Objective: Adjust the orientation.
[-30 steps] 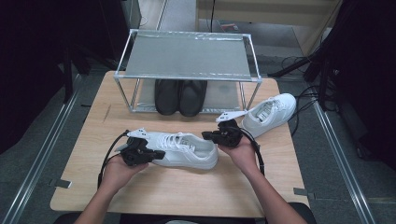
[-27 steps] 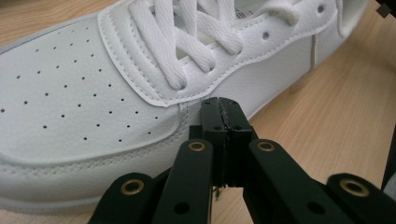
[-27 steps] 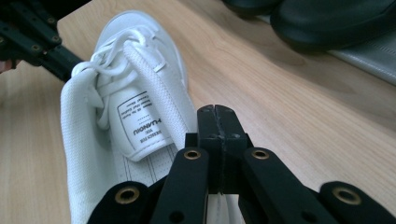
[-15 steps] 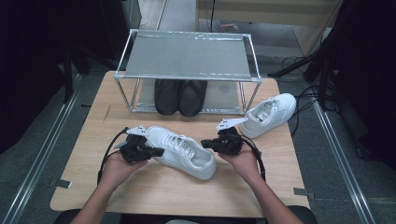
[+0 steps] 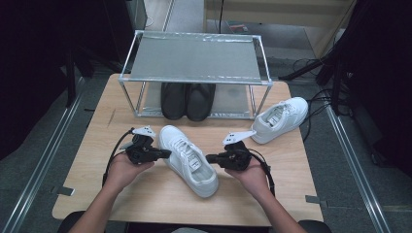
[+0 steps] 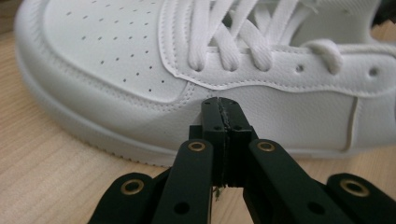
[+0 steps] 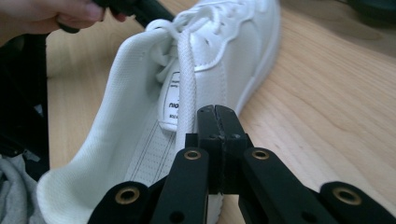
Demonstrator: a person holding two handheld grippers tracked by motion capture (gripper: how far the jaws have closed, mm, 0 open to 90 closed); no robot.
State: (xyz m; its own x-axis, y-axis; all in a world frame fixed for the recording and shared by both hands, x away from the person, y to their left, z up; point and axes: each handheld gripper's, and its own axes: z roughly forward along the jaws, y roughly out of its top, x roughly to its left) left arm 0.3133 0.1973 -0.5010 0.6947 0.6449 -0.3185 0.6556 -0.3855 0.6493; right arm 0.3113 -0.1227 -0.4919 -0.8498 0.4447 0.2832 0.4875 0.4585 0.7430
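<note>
A wooden table [image 5: 145, 194] fills the centre of the high view, with bare wood along its lower edge and lower left corner; dark floor lies beyond both sides. A white sneaker [image 5: 188, 159] lies diagonally at centre, toe toward the upper left, heel toward the lower right. The left gripper [image 5: 165, 154], jaws pressed together, touches the shoe's side near the toe; the right gripper [image 5: 212, 158], jaws also pressed together and pinching nothing, sits at the shoe's open collar. A metal shoe rack [image 5: 194, 57] stands across the table's upper edge; two black shoes [image 5: 187, 100] sit beneath its shelf. A second white sneaker [image 5: 281, 118] lies at the right, beside the rack's leg. Count: two white sneakers, two black shoes, one rack.
</note>
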